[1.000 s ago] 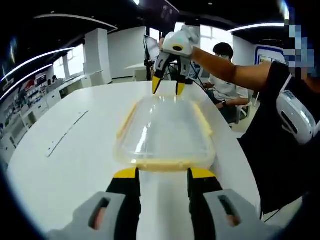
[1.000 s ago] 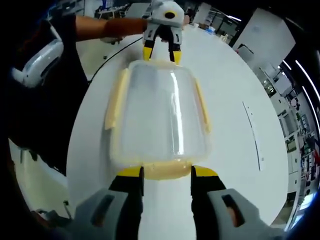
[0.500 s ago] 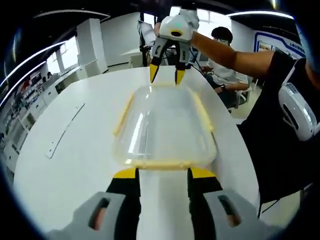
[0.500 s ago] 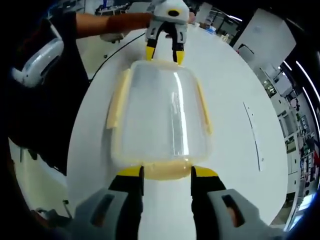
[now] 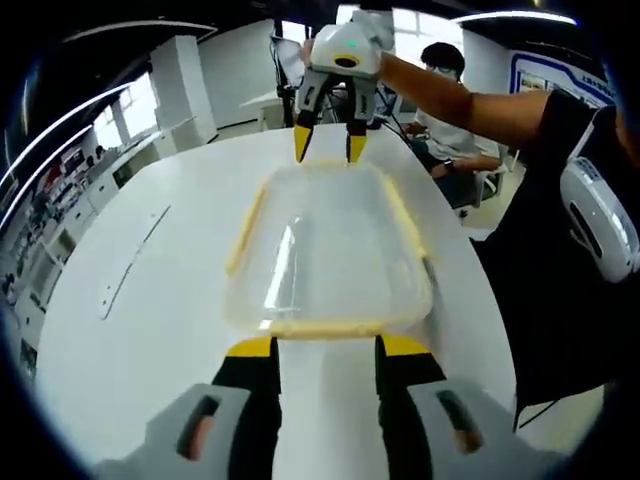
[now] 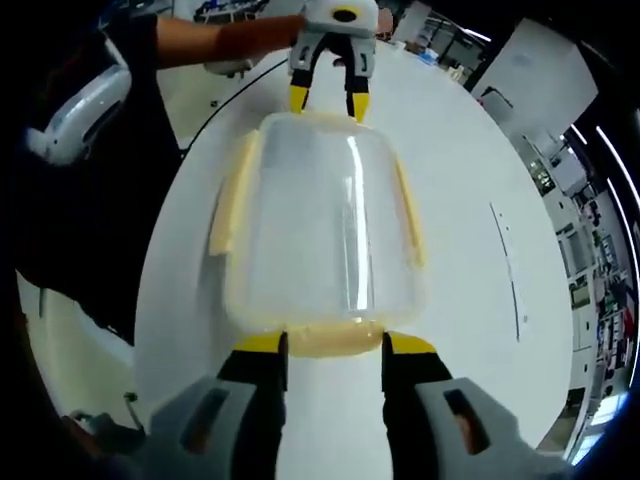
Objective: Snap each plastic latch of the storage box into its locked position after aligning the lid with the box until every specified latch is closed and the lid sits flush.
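A clear storage box with its lid on and pale yellow latches lies lengthwise on the white table. My left gripper is open, its yellow tips on either side of the near end latch. At the far end my right gripper hangs open just above the rim. In the right gripper view the same box runs away from my right gripper, which is open astride its end latch. My left gripper stands open at the opposite end. The left side latch flares outward.
A person in black with a white armband stands close along one long side of the table. Another person sits behind the far end. A thin slot strip crosses the tabletop beside the box. Desks and shelving fill the room beyond.
Both views have shifted a little with the hands. Each gripper stays open at its own end of the box. No latch has visibly changed position.
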